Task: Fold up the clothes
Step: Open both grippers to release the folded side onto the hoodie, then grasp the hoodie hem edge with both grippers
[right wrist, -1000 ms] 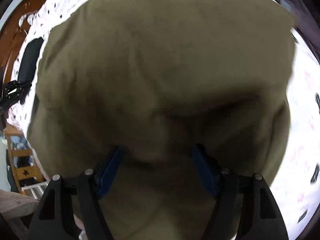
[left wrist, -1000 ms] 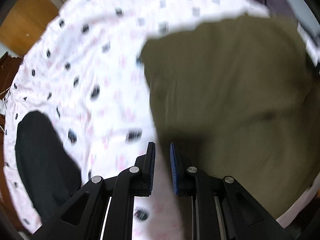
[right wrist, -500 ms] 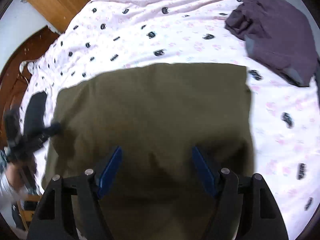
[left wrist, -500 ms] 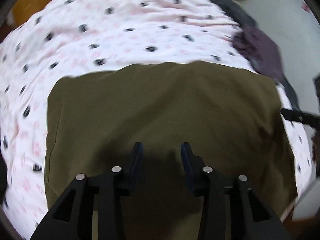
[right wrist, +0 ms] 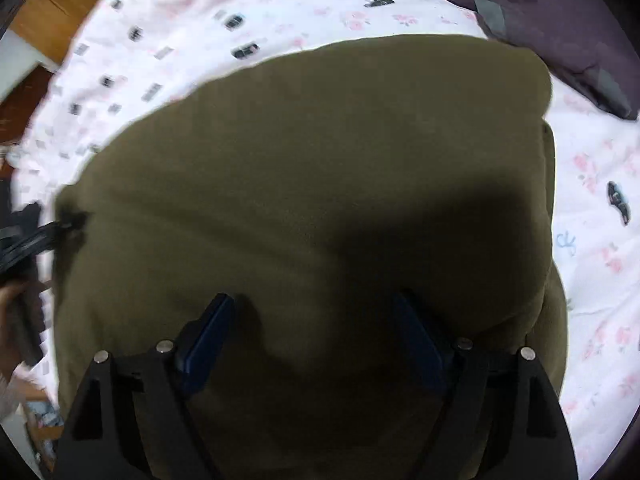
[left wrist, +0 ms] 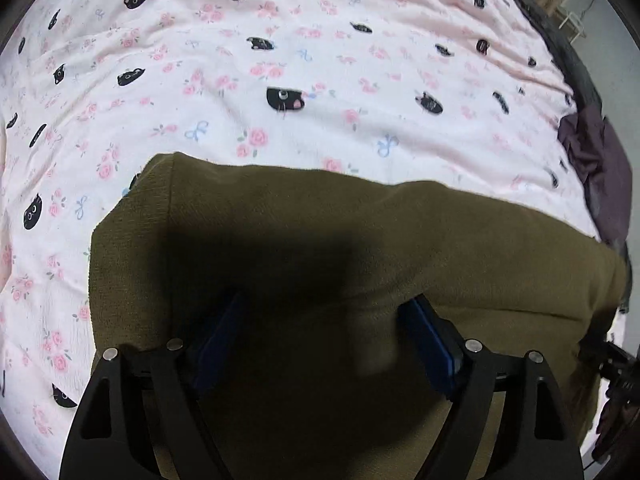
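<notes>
An olive-green garment (left wrist: 400, 232) lies folded flat on the bed, with its far edge straight across the left wrist view. My left gripper (left wrist: 326, 300) points down over its near part; the jaws are opening wide and nothing is pinched between the blue pads. In the right wrist view the same garment (right wrist: 320, 140) fills most of the picture. My right gripper (right wrist: 312, 298) hangs over it with jaws opening and no fold of cloth between them. The left gripper's black fingers (right wrist: 36, 236) show at the garment's left edge.
The bed sheet (left wrist: 280, 60) is pale pink with roses, bows and black cat faces. A crumpled dark purple garment (right wrist: 560, 20) lies at the far right (left wrist: 600, 168). A person's hand (right wrist: 12, 300) shows at the left. Wooden furniture (right wrist: 60, 8) stands beyond the bed.
The left jaws went from nearly shut to wide, and that gripper swung from the garment's side edge to over its near part. The olive cloth dropped flat from the right gripper, whose jaws widened slightly.
</notes>
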`<state>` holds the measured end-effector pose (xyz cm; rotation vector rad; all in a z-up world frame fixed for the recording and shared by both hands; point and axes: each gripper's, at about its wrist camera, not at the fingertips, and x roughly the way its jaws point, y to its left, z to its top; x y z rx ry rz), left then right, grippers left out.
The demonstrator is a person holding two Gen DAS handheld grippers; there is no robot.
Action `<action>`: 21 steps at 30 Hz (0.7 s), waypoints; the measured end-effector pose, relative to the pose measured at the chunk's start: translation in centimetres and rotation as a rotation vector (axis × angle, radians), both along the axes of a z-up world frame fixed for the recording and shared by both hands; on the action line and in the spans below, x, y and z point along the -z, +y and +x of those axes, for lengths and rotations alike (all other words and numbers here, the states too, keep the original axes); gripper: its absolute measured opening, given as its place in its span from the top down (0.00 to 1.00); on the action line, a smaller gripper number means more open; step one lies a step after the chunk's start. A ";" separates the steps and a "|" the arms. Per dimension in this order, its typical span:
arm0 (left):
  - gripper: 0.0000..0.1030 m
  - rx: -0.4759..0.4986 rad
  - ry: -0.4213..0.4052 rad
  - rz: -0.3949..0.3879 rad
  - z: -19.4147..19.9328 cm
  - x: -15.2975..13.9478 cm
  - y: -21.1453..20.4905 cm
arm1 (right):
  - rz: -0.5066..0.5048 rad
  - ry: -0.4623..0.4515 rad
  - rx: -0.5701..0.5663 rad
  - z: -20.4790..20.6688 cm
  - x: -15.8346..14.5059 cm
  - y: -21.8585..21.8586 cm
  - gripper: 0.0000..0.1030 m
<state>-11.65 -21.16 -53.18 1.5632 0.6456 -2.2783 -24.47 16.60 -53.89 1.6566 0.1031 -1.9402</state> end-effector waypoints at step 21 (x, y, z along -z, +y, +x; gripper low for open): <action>0.24 0.076 -0.236 -0.009 25.9 -3.3 9.0 | 0.124 -0.127 0.036 13.4 -4.3 13.9 0.15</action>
